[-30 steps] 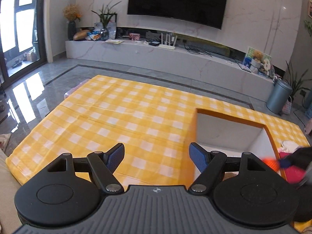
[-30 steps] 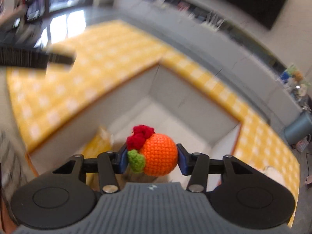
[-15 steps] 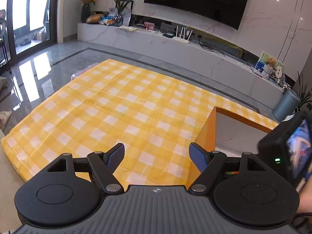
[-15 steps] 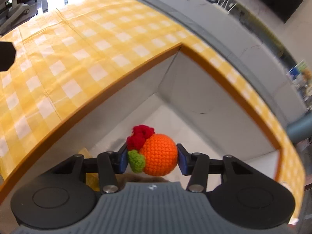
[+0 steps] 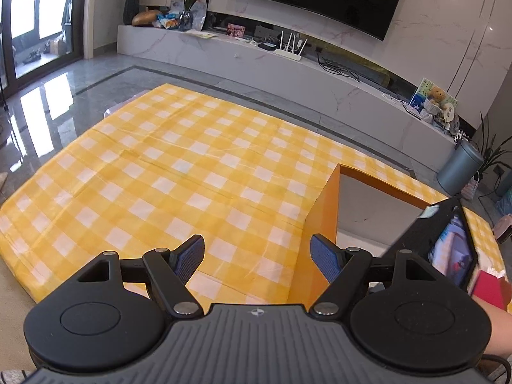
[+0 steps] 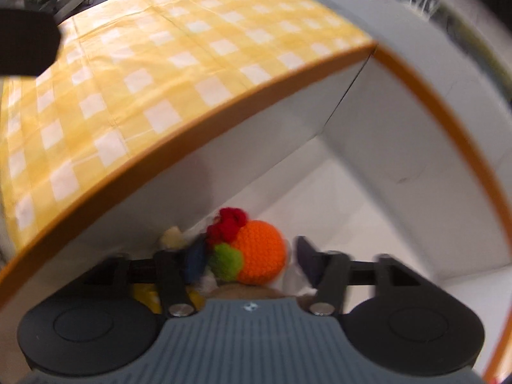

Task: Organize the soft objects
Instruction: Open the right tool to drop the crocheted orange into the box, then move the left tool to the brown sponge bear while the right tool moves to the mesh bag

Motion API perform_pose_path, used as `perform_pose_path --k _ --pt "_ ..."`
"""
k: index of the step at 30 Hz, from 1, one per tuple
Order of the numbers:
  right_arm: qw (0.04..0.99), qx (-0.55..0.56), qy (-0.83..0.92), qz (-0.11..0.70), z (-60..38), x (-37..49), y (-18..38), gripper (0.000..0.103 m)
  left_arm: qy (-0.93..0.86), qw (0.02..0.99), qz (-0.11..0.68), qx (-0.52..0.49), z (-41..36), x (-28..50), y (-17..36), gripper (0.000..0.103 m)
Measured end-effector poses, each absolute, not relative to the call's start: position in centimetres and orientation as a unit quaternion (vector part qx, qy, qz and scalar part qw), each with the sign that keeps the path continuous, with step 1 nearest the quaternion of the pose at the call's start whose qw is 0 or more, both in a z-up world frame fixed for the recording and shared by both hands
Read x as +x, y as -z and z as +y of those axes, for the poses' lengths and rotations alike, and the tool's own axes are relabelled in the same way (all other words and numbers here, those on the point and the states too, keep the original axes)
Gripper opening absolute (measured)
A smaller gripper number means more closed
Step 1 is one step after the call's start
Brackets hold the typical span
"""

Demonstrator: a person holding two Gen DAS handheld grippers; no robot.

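Observation:
An orange crocheted ball [image 6: 260, 251] with red and green tufts sits between the fingers of my right gripper [image 6: 252, 257], down inside the orange-rimmed white box [image 6: 412, 73]. The jaws are opening: the right finger stands clear of the ball, the left finger [image 6: 195, 257] is still beside its green tuft. Other soft toys, one yellow [image 6: 145, 294], lie beneath in the box. My left gripper [image 5: 257, 257] hangs open and empty over the yellow checked cloth [image 5: 179, 172], just left of the box's orange wall [image 5: 316, 224].
The right gripper's body with its small screen [image 5: 451, 249] shows at the right of the left wrist view, above a red and pink soft thing [image 5: 489, 288]. A marble TV bench [image 5: 256, 60] and a grey bin [image 5: 460, 166] stand beyond the cloth.
My right gripper sank into the box with the ball and its jaws spread apart, freeing the ball on the right side. The left gripper barely shifted.

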State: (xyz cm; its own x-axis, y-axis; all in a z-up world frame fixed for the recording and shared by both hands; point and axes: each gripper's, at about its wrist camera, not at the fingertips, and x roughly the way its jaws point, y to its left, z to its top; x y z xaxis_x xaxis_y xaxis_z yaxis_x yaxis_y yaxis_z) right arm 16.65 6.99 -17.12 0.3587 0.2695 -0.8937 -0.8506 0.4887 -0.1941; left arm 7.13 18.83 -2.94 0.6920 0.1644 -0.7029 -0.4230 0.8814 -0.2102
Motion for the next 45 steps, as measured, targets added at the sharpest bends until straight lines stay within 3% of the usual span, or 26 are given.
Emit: perform_pose_path --k 5,20,27,35,45 --pt "0.77 -0.342 -0.392 0.369 5.6 15.4 14.9 0.095 -0.167 0.905 0.347 -0.179 18.6 6.9 2.1 0.089" --pt "0.873 -0.256 -0.339 0.241 -5.0 13.2 2.8 0.098 -0.106 0.946 0.281 -0.123 12.8 5.4 -2.7 0.089" --pt "0.935 -0.214 -0.196 0.203 -15.9 12.6 -2.0 0.1 -0.06 0.955 0.28 -0.072 7.2 4.9 -3.2 0.089" --pt "0.977 -0.12 -0.013 0.176 -29.2 11.8 0.1 0.1 -0.012 0.957 0.29 -0.006 0.4 5.2 -3.0 0.089" --pt "0.938 0.046 0.155 0.306 -43.3 15.2 7.3 0.1 0.091 0.941 0.326 0.008 -11.0 9.7 -1.3 0.089"
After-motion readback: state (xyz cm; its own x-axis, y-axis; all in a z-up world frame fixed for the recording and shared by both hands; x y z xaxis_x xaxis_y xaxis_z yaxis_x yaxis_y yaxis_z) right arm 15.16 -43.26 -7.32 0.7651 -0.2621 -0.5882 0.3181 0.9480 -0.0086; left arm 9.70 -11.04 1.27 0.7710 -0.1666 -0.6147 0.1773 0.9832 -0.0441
